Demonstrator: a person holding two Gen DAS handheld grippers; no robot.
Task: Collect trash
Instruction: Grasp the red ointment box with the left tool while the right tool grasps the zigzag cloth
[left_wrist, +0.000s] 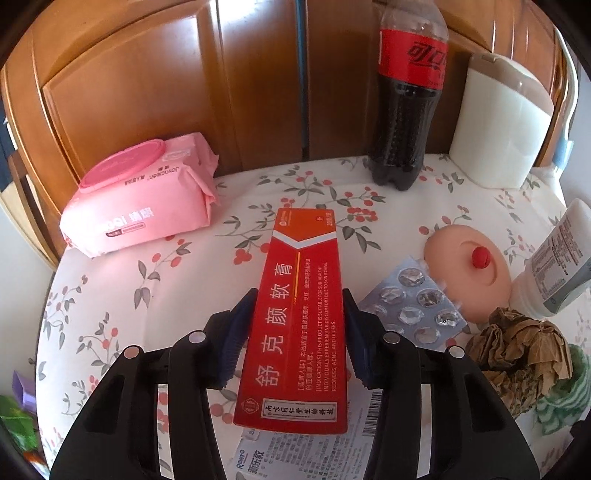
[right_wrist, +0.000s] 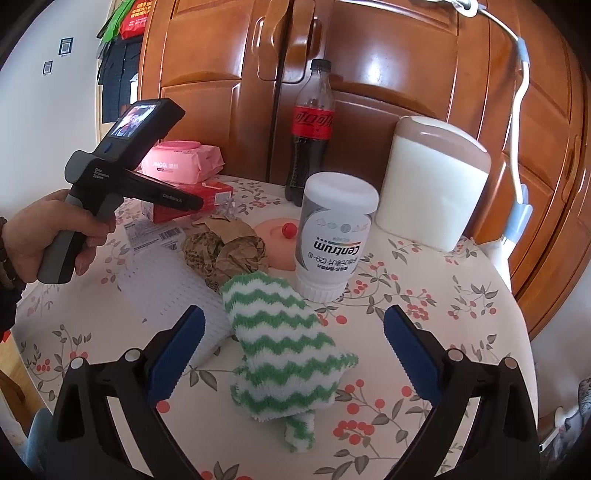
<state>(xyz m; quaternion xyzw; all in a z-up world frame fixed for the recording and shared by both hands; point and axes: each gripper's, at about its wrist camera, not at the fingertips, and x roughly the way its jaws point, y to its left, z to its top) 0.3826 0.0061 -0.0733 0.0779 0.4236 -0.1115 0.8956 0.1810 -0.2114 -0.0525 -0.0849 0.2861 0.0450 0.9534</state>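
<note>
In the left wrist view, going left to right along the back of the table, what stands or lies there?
Pink wipes pack → cola bottle → white container with a brown lid.

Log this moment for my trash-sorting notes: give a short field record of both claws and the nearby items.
left claw: closed on the red ointment box, pads against its long sides
right claw: open, holding nothing, above the green-and-white striped cloth
likely trash: empty blister pack, crumpled brown paper, printed leaflet under the box
other items: pink wet-wipes pack, cola bottle, upside-down Centrum bottle
surface: floral tablecloth
</note>
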